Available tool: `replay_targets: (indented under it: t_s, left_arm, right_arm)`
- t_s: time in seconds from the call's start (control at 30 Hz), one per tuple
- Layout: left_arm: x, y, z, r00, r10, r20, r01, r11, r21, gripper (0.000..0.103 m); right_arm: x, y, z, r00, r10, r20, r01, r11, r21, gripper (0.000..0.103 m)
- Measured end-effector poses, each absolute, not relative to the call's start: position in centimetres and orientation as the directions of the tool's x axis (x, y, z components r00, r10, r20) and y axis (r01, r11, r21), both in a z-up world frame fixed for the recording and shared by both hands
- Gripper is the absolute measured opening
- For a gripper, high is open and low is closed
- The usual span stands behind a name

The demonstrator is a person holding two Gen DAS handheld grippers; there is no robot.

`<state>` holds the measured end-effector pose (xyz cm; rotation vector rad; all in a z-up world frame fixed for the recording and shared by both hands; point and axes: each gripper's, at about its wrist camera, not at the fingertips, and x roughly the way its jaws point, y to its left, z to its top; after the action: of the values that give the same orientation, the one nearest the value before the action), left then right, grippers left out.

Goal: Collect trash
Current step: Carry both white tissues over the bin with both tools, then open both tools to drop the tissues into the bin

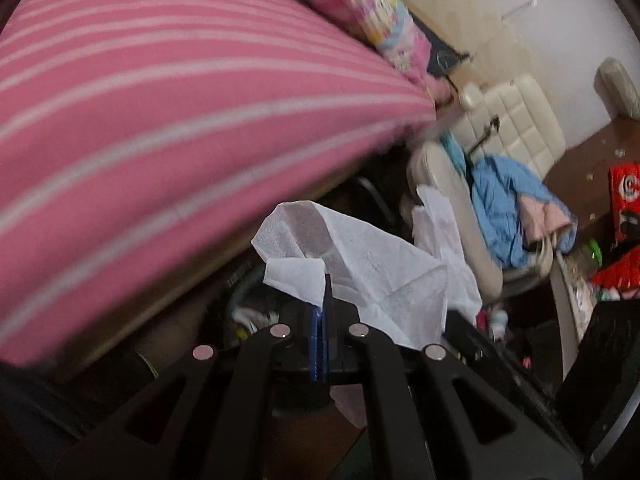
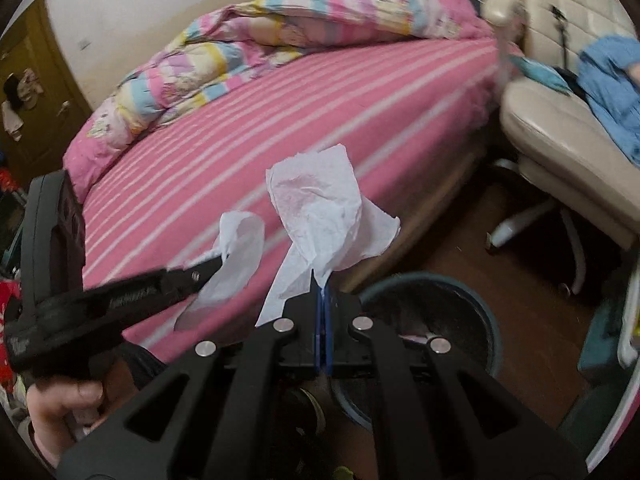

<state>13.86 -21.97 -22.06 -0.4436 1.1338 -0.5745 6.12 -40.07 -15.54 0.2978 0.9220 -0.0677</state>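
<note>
In the left wrist view, the left tool (image 1: 320,304) is seen low in the centre of the frame, its blue-padded jaws pressed together on a crumpled white paper tissue (image 1: 360,264) that fans out above and to the right of the tips. A second white tissue piece (image 1: 436,220) shows just behind it to the right — whether it is the sheet held by the other tool cannot be told from this view. The upper left of the frame is filled by a bed with a pink sheet striped in white (image 1: 160,100). A cream padded chair (image 1: 508,128) with a blue garment (image 1: 500,200) draped on it is seen at centre right, and red packaging (image 1: 624,200) lies at the right edge.

In the right wrist view, the right tool (image 2: 322,300) sits at lower centre, its jaws closed on another crumpled white tissue (image 2: 320,216) that stands up over the edge of the striped bed (image 2: 280,120). At lower left the left tool (image 2: 212,268) is seen from the side, gripped by a person's hand (image 2: 64,404), with its own tissue (image 2: 236,256) pinched at the tip and hanging down. A multicoloured quilt (image 2: 240,40) is bunched along the far side of the bed. Directly beneath the right tool's jaws — at lower right of centre — a round dark bin with a teal rim (image 2: 452,312) stands on the brown wooden floor (image 2: 500,272).
</note>
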Motion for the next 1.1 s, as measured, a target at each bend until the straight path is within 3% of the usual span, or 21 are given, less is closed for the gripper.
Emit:
replay_targets:
  t_s: [0.27,0.5,1.1]
  left_arm:
    - [13.2,-26.8,-24.8,0.203,-0.611,-0.765,0.258,0.787,-0.560,0.001]
    - [15.1,-29.8,-31.0,0.045,-0.547,-0.836,0.214,0.822,-0.527,0.001]
    - [15.7,-34.4,-38.6,-0.140,-0.410,-0.901,0.276,0.858,-0.433,0.001]
  right_arm:
    - [3.7,-44.2,-19.3,0.532,0.043,-0.845,0.275,0.936,0.221,0.002]
    - [3.4,-46.4,-23.9,0.434,0.065,-0.898,0.349,0.908,0.234,0.002]
    - [3.4,-48.9,-31.4,0.265,0.118,-0.957,0.439,0.869,0.229,0.004]
